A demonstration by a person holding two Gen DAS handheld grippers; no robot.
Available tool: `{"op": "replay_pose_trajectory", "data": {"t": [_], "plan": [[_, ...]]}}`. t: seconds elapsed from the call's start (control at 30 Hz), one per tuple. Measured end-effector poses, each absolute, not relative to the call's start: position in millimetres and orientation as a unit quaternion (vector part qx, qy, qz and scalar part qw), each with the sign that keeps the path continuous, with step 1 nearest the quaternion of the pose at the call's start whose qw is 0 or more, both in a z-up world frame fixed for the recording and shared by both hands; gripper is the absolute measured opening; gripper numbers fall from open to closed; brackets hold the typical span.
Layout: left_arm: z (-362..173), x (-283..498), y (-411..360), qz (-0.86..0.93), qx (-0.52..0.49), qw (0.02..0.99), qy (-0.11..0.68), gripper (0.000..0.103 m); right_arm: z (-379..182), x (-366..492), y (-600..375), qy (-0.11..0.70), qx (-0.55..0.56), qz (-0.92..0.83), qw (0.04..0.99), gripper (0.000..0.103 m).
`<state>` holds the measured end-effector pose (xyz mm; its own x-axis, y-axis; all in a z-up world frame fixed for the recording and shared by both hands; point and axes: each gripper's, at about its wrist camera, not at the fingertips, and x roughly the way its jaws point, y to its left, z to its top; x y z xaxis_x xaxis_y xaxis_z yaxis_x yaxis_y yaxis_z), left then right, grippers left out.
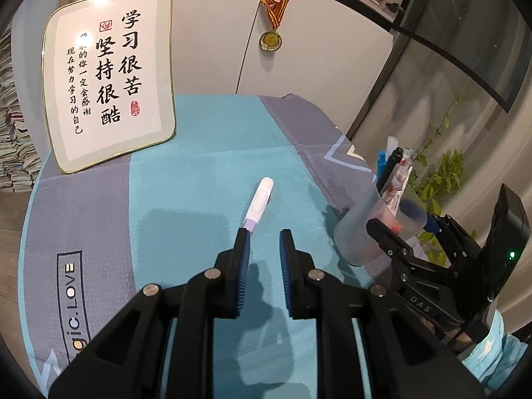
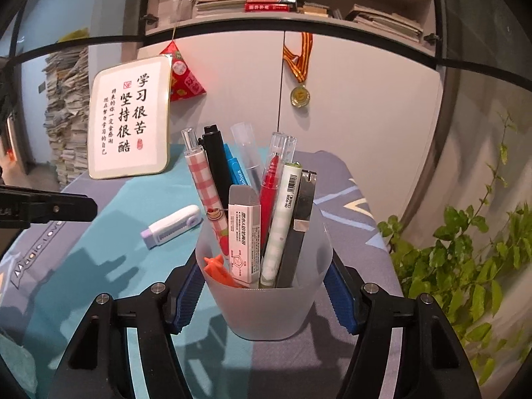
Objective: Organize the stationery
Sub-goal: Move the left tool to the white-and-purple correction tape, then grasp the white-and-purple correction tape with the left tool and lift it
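A white and lilac correction-tape pen (image 1: 257, 204) lies on the blue-grey cloth (image 1: 186, 199), just beyond my left gripper (image 1: 264, 236), which is open and empty; its left fingertip (image 1: 242, 242) nearly touches the pen's lilac end. The pen also shows in the right wrist view (image 2: 173, 226). A frosted cup (image 2: 266, 302) holds several pens, an eraser box and an orange item. My right gripper (image 2: 266, 286) is shut on the cup, one pad on each side. The cup (image 1: 372, 229) and right gripper (image 1: 399, 232) show at right in the left wrist view.
A framed calligraphy sign (image 1: 106, 76) stands at the table's back left. A medal (image 1: 271, 40) hangs on the cabinet behind. A green plant (image 2: 472, 266) is at the table's right edge. Paper stacks (image 2: 66, 113) stand at far left.
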<state>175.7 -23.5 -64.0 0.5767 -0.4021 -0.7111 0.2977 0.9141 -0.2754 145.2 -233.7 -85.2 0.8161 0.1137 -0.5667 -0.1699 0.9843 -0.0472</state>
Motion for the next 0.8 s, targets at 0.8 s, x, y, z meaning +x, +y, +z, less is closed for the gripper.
{"op": "replay_pose_trajectory", "data": {"t": [0.8], "plan": [[-122, 243, -51, -0.18, -0.04, 0.859, 0.478, 0.013, -90, 142, -241, 0.277, -0.027, 0.084, 0.957, 0.07]]}}
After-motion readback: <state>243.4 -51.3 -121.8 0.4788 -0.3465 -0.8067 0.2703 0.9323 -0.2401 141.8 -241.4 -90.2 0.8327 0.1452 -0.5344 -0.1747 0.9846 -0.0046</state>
